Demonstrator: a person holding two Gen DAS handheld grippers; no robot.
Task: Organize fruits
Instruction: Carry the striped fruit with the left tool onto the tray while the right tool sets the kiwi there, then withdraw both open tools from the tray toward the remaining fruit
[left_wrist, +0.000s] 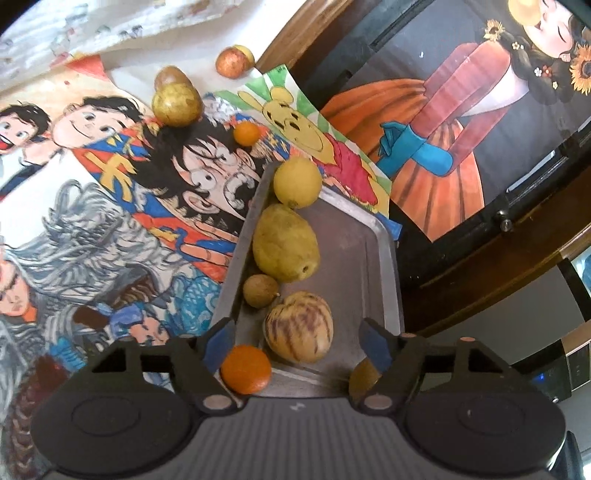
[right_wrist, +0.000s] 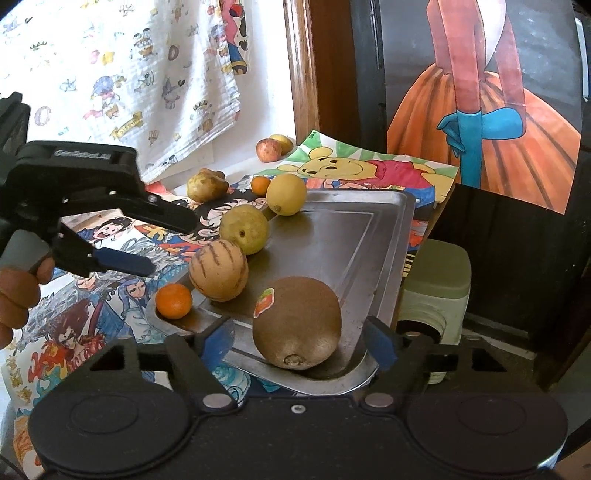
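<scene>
A metal tray lies tilted on cartoon drawings, its near edge partly hidden behind both gripper bodies. Along its left side sit 5 fruits in a row: a lemon at the far end, a green pear, a small brown fruit that the right wrist view hides, a striped melon, and an orange at the near left corner.

The right gripper is wide open, holding nothing; a kiwi with a sticker rests on the tray between its fingers, and contact cannot be made out.

The left gripper is also wide open and empty, hovering over the tray's near end. In its view the kiwi is mostly cut off behind the right finger.

Off the tray, far on the drawings, lie 2 brownish pears, overlapping, a small orange, and 2 apples by the wall, 1 mostly hidden.
</scene>
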